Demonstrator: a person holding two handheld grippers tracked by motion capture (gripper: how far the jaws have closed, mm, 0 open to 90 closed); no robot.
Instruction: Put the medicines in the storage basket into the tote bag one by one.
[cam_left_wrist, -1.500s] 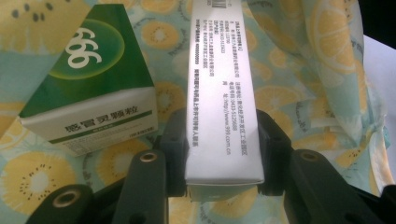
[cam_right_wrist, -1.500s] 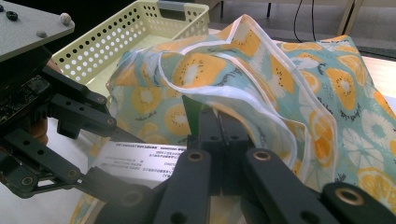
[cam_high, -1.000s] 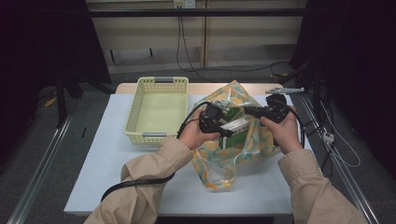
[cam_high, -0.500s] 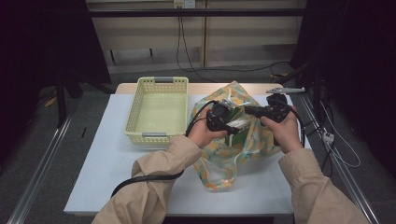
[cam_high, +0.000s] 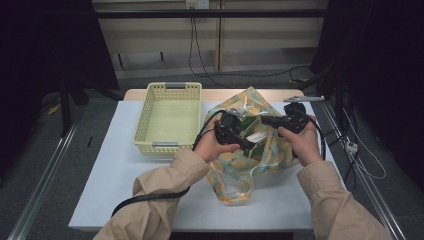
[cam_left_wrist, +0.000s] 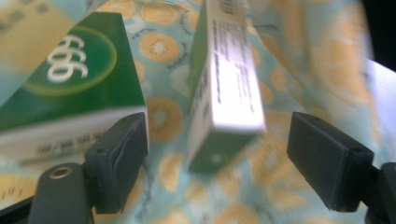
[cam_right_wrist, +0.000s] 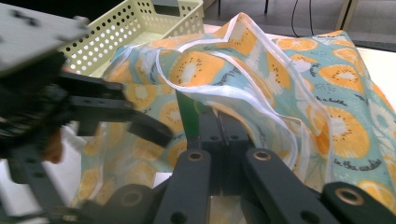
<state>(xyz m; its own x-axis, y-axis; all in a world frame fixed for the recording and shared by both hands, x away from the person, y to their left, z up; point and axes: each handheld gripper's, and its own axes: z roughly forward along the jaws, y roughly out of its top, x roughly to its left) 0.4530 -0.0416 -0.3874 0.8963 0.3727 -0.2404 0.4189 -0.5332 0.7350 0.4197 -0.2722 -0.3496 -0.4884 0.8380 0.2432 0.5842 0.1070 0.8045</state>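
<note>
On the right half of the tabletop (cam_high: 125, 175) we find a fruit-print bag (cam_high: 260, 150) lying open, with both hands working at its mouth. We see the left gripper (cam_left_wrist: 217, 154) reaching into the bag; its jaws have just been opening and now stand wide apart. A green box (cam_left_wrist: 224, 88) stands on end between them, and neither pad touches it. A second green box (cam_left_wrist: 70, 79) lies just left of the left jaw, on the bag's printed lining; whether it touches that jaw we cannot tell. We see the right gripper (cam_right_wrist: 219, 135) at the bag's right side, its jaws together and clamped on the white-trimmed edge of the bag, holding it up. To the left of the bag stands a pale yellow basket (cam_high: 142, 120), just beside the bag's far corner. A cable (cam_high: 150, 196) trails from the left gripper across the near tabletop.
</note>
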